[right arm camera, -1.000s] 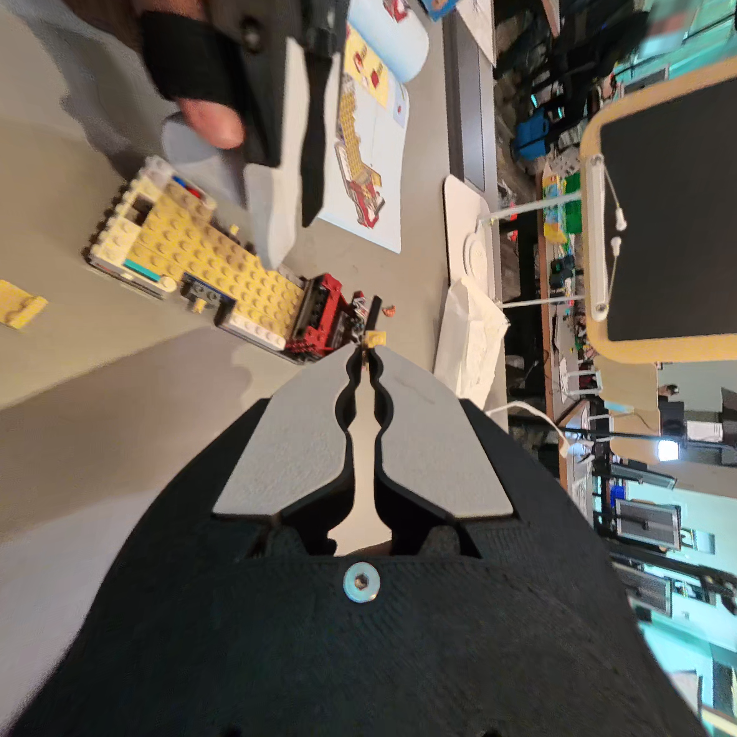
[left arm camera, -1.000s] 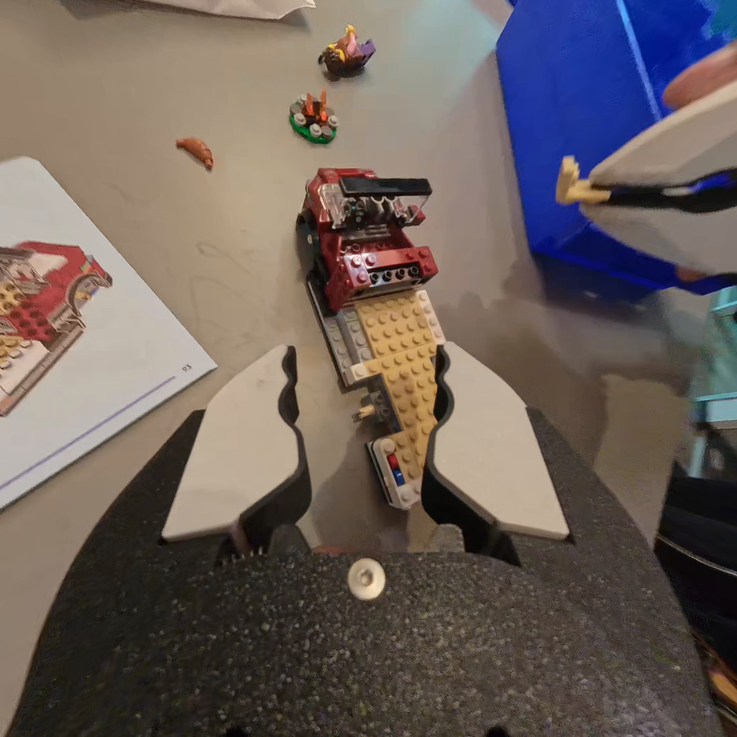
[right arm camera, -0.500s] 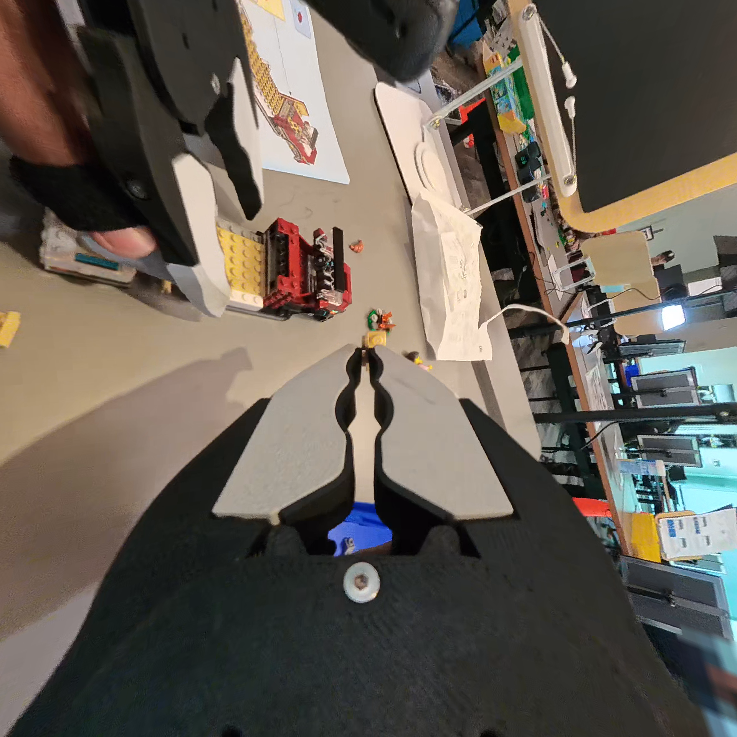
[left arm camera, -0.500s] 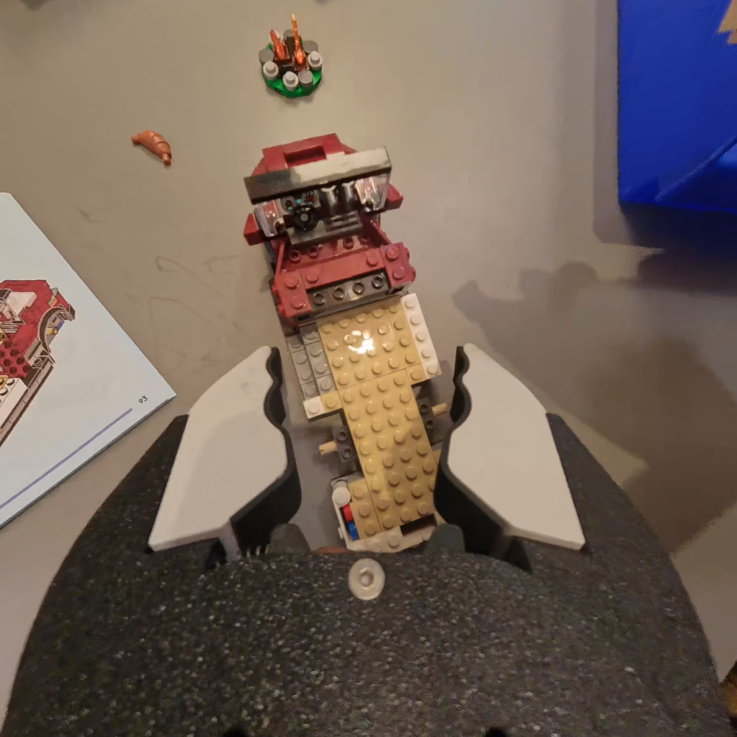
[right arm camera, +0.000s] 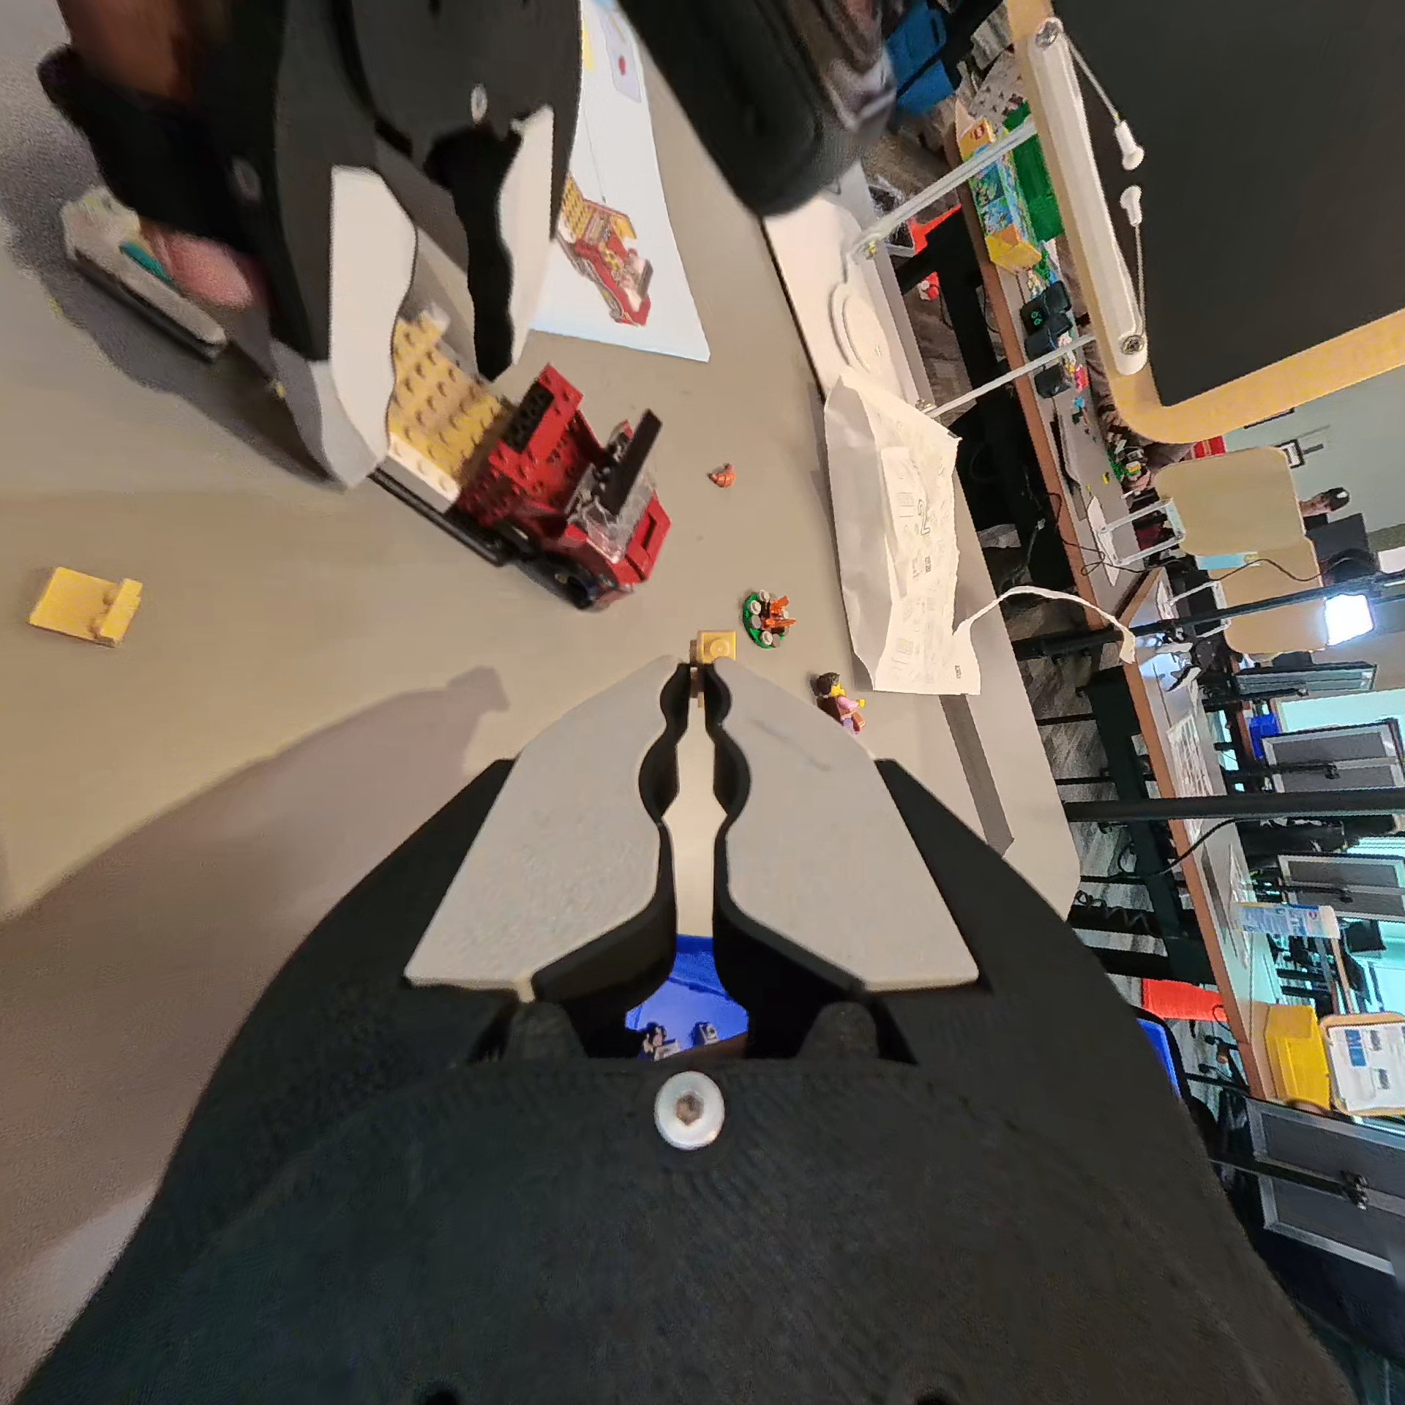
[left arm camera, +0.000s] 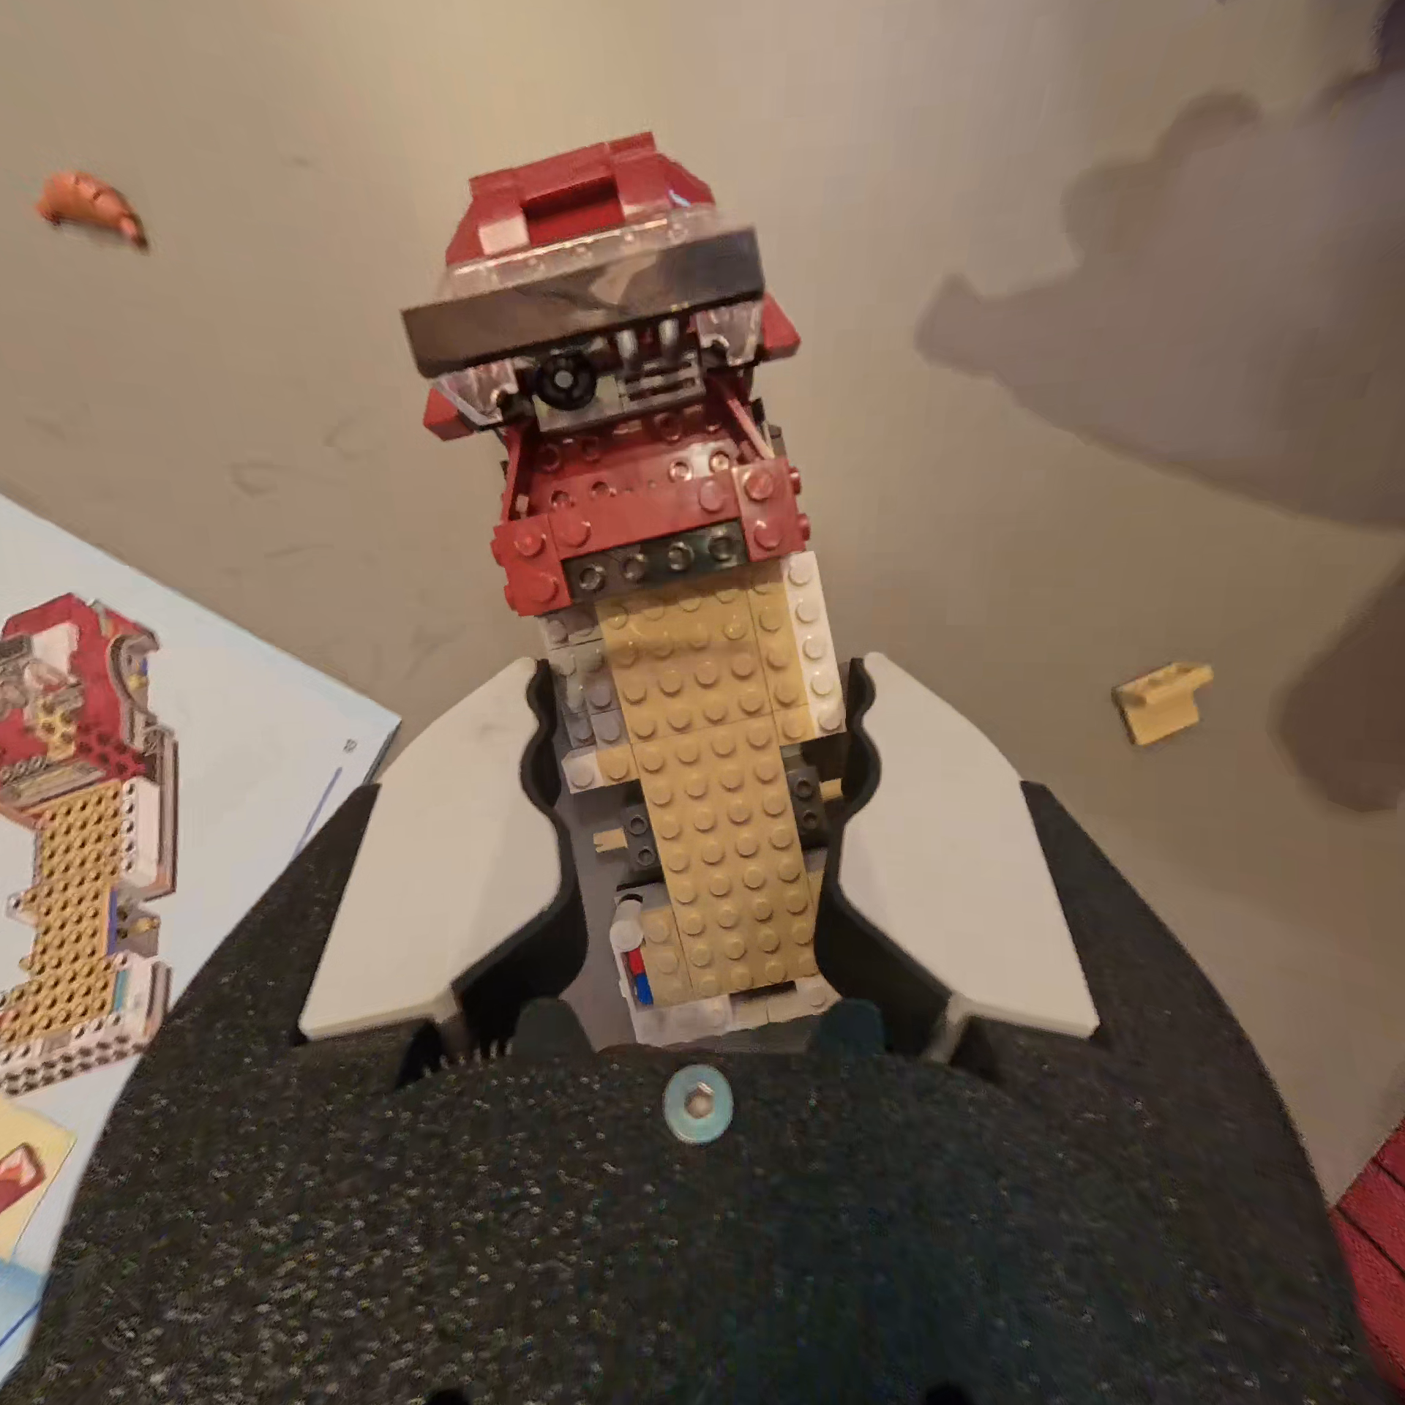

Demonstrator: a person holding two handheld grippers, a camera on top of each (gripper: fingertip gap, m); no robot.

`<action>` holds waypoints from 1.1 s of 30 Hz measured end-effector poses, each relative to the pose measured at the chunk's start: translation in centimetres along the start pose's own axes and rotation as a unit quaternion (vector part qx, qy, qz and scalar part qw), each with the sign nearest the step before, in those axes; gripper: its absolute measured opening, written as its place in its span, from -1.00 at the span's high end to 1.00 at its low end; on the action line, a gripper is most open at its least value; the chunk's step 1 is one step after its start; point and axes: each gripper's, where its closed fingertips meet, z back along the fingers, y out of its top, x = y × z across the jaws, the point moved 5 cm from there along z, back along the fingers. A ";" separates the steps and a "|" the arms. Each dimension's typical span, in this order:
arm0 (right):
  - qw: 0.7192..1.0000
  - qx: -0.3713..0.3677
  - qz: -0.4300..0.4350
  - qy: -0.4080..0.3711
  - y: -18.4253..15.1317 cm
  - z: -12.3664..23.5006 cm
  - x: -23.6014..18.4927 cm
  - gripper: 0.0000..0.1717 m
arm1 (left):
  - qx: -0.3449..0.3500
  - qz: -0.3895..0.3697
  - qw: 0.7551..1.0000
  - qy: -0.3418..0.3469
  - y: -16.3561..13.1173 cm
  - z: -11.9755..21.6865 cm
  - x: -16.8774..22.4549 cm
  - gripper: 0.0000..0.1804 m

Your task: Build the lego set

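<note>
Left gripper (left arm camera: 696, 730): jaws spread around the tan deck of the brick truck (left arm camera: 688, 684), flanking its sides; contact uncertain, so a steadying bracket rather than a firm grip. The truck sits mid-worktop (left arm camera: 988, 228), red cab pointing away.

Right gripper (right arm camera: 693, 673): jaws closed on a small tan brick (right arm camera: 715, 646), pinched at the tips, stud exposed.

Loose tan hinge plate (left arm camera: 1163, 699) beside the truck. Instruction booklet (left arm camera: 228, 760) lies open toward the worktop's edge.

Brick truck (left arm camera: 669, 608) fills left tool's (left arm camera: 696, 684) gap, tan piece (left arm camera: 1163, 703) beside, bare table (left arm camera: 988, 190) beyond
</note>
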 end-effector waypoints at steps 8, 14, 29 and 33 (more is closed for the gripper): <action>1.000 -0.004 0.002 0.015 0.5 -0.6 -0.6 0.97 | 0.010 0.070 0.997 0.043 -0.7 -0.3 -0.4 -0.02; 0.995 0.029 0.016 0.090 1.7 -0.8 -1.6 0.97 | 0.032 0.030 0.999 0.018 -0.8 -0.1 -0.2 0.21; 0.950 0.004 0.076 0.304 5.1 -3.8 -4.0 0.97 | 0.020 -0.104 0.990 -0.092 -0.4 0.5 1.2 0.21; 0.940 -0.037 0.079 0.330 5.0 -4.7 -4.4 0.97 | 0.021 -0.127 0.986 -0.102 -0.2 0.8 1.0 0.21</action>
